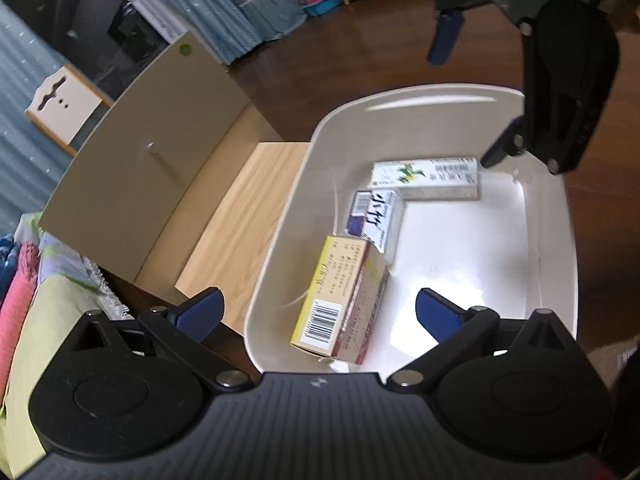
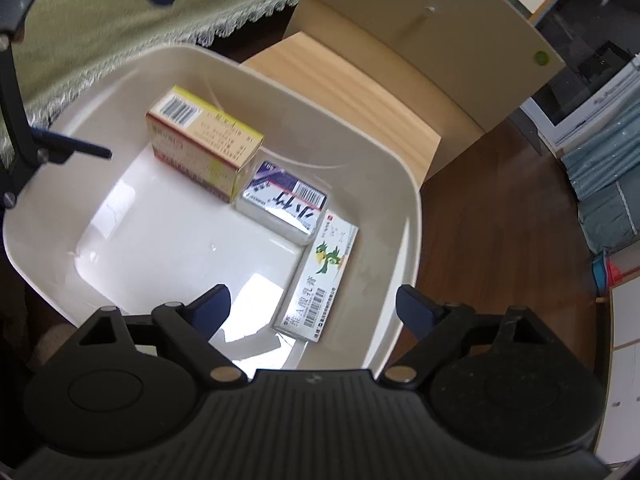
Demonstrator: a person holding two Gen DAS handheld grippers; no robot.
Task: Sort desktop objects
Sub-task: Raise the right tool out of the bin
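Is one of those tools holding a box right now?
No, all three boxes, including the yellow box, lie in the white tub, and the right tool stands open with nothing gripped.

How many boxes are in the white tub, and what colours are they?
Yellow box: 1
Purple and white box: 1
White box with green picture: 1
Total in the tub: 3

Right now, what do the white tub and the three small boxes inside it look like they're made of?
White tub: probably moulded plastic, glossy; rounded corners, bright window glare on its floor.
Yellow box, purple-and-white box and long green-print box: printed cardboard cartons, it seems; sharp folded edges, barcodes. The purple-and-white one glints, perhaps wrapped in film.
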